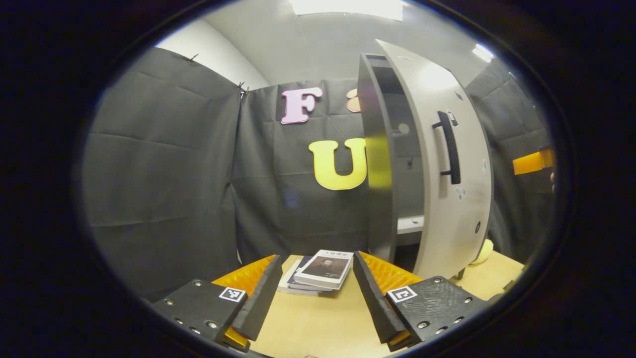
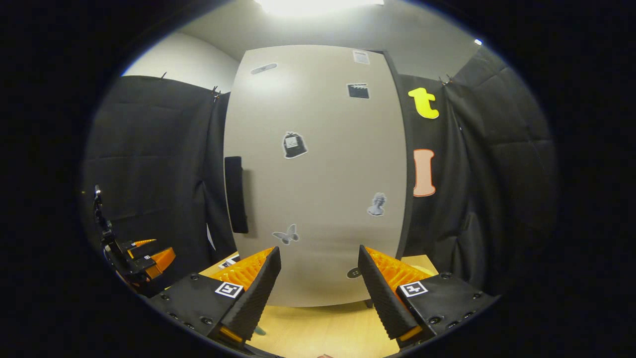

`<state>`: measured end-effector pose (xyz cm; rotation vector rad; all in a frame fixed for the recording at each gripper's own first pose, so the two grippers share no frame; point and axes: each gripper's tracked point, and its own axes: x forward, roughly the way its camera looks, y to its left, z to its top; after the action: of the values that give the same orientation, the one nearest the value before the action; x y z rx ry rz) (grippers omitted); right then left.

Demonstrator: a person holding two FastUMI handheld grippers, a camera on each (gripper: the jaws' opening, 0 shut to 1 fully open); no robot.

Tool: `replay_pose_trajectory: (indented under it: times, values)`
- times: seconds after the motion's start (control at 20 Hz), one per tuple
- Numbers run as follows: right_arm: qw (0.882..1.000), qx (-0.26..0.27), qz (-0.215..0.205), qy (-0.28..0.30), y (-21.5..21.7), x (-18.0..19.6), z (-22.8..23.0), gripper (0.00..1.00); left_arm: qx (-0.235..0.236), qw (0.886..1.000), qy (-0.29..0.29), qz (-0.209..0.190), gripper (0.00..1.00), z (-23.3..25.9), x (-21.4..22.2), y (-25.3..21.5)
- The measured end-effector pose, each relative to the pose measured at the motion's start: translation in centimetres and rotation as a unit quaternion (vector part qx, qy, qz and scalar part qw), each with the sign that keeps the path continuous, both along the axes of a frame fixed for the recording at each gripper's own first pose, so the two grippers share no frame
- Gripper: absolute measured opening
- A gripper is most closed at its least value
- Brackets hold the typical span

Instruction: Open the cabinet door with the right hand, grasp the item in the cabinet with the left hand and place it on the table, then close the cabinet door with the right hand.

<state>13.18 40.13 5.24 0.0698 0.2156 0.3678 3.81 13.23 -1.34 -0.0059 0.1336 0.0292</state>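
our left gripper (image 1: pixel 313 293) hangs low over the desk (image 1: pixel 318 323), fingers wide and holding nothing. just past their tips, dead ahead and between them, lies a small stack of books (image 1: pixel 320 272) flat on the desk, apart from both fingers; we judge this is the item, already out of the cabinet and set down. beyond it, to the right, the cabinet (image 1: pixel 380 159) stands with its door (image 1: pixel 447 164) swung well open toward us, the handle (image 1: pixel 449 148) upright on its outer face. the shelves we can see inside look bare.

our right gripper (image 2: pixel 318 283) also has its fingers wide and empty, held level and pointed square at the door's broad face, which is near and directly ahead. the handle lies up and left of the fingers, its long axis vertical. so the right hand is the nearer one for what remains: we judge it must push the door, or catch the handle, and swing it shut.
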Motion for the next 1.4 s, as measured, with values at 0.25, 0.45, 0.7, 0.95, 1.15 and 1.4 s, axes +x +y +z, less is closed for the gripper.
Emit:
replay_pose_trajectory:
  times: [0.25,0.45,0.7,0.95,1.15,1.4]
  values:
    - [1.000,-0.002,-0.023,-0.007,-4.7,-0.1,-0.1,0.98,0.003,1.000,-0.009,-0.007,0.86,1.7,-0.1,-3.7]
    - [0.999,0.003,-0.045,-0.017,-8.3,-0.5,-0.1,0.98,0.005,1.000,-0.022,-0.015,0.86,3.1,0.1,-6.3]
    - [0.997,0.007,-0.080,-0.021,-13.0,-1.1,-1.2,0.98,0.011,0.999,-0.038,-0.020,0.86,4.6,0.6,-8.2]
    - [0.994,0.011,-0.107,-0.034,-16.2,-1.7,-2.1,0.98,0.015,0.999,-0.040,-0.021,0.86,5.2,0.3,-9.3]
    - [0.992,0.007,-0.117,-0.045,-17.1,-1.9,-2.6,0.98,0.017,0.999,-0.040,-0.022,0.86,5.3,0.2,-9.7]
    - [0.992,0.007,-0.120,-0.042,-17.5,-2.2,-3.1,0.98,0.020,0.999,-0.037,-0.025,0.86,5.0,0.0,-10.1]
